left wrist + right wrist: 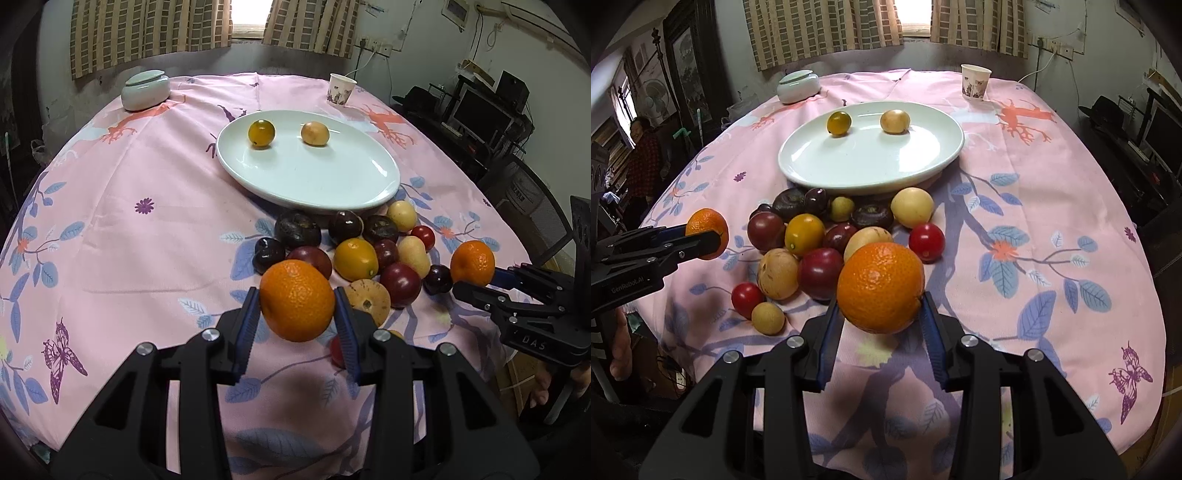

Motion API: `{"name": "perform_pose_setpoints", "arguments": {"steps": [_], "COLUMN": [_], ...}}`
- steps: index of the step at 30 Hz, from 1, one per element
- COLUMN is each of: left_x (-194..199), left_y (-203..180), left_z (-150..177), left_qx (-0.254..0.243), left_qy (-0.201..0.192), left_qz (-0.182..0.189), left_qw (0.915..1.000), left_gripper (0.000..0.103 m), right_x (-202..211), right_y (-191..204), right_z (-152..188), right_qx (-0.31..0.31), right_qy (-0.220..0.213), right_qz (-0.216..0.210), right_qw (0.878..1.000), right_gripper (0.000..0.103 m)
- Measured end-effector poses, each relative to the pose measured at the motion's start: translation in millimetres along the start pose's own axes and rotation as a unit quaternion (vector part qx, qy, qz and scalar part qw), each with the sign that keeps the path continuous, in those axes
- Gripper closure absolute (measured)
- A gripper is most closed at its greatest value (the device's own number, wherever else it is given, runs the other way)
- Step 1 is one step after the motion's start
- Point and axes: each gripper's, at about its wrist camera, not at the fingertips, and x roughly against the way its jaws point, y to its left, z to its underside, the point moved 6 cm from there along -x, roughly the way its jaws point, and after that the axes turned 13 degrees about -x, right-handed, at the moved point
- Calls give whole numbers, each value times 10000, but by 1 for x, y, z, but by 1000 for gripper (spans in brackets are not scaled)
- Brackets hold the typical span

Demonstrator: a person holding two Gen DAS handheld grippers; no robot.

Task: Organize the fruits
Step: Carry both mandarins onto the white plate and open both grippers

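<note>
My left gripper (296, 295) is shut on an orange (297, 299), held a little above the pink tablecloth. My right gripper (880, 301) is shut on a second orange (881, 288), also off the cloth. Each gripper shows in the other's view: the right gripper (476, 278) with its orange (472, 262), the left gripper (701, 232) with its orange (707, 230). Between them lies a pile of fruit (369, 251) (827, 236): dark plums, yellow and tan fruits, red tomatoes. Beyond it a white oval plate (314, 177) (868, 162) bears a yellow-orange fruit (261, 133) and a tan fruit (314, 133).
A lidded pale ceramic jar (146, 90) (798, 86) stands at the table's far left, a paper cup (341, 88) (975, 82) at the far right. A desk with a monitor (480, 110) is right of the table. A person (642, 147) sits at the far left.
</note>
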Motion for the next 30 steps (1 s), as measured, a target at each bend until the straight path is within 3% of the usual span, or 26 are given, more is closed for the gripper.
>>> {"name": "perform_pose_setpoints", "arguments": {"steps": [8, 14, 17, 20, 22, 30], "left_x": [-4, -24, -47, -85, -110, -182], "left_y": [2, 11, 20, 28, 33, 43], "left_z": [-34, -92, -133, -169, -187, -217], "left_qx": [-110, -288, -334, -211, -221, -266], "left_qy": [-94, -126, -78, 139, 244, 630], "left_qz": [-33, 37, -27, 113, 16, -25], "left_qw": [9999, 9995, 9994, 9996, 9995, 9977], "left_gripper": [62, 62, 62, 62, 62, 62], "right_x": [-6, -23, -41, -73, -99, -164], "right_y": [2, 6, 8, 4, -1, -7], "right_z": [-32, -75, -110, -147, -169, -204], "right_qx": [-1, 79, 261, 242, 195, 158], "right_qy": [-66, 13, -12, 192, 328, 762], "right_qz": [-218, -308, -145, -74, -13, 144], "right_qw": [9997, 9995, 9996, 9995, 9993, 9969], "right_gripper": [61, 62, 62, 62, 62, 62]}}
